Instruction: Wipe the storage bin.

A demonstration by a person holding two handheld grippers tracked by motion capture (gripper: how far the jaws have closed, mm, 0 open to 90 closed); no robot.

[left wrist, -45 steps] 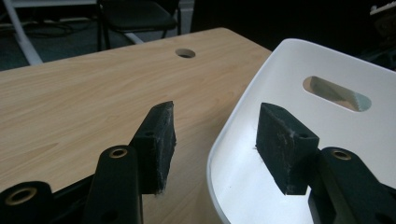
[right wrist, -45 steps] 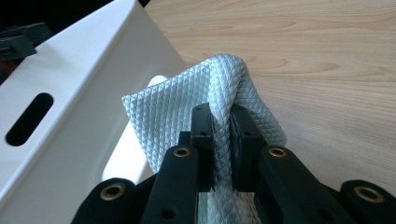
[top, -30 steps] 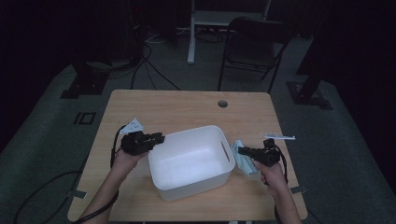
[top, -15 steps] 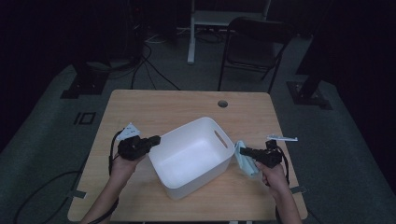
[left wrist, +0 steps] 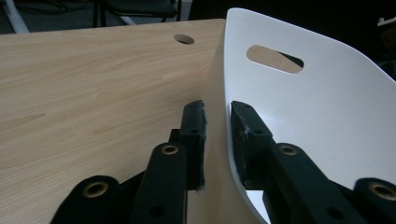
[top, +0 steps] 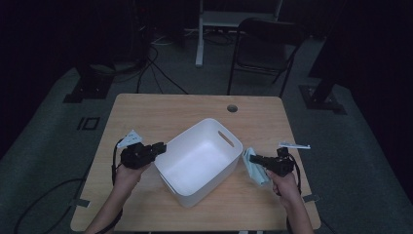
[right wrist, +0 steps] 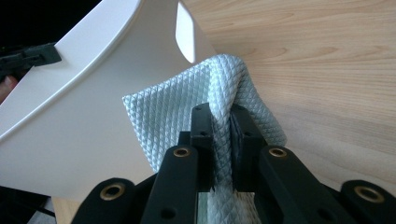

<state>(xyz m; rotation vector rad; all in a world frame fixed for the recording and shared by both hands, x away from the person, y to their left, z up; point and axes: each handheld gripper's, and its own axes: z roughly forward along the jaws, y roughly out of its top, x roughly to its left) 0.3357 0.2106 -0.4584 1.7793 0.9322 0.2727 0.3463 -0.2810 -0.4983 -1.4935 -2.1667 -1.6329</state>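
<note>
left gripper (left wrist: 217, 135) seen along its own two black fingers (left wrist: 194, 140), which rise from the lower edge. the fingers straddle the rim of a white plastic bin (left wrist: 327, 112): one finger lies outside the wall, over the wooden surface (left wrist: 93, 84), the other lies inside the bin against its inner face. a narrow gap remains on either side of the wall, so contact cannot be confirmed. the bin's wall curves away to the upper right and carries an oval handle slot (left wrist: 274, 58), through which the surface shows. a round hole (left wrist: 184, 39) pierces the surface near its far edge. beyond the edge lie a dark floor and chair legs (left wrist: 135, 7).
</note>
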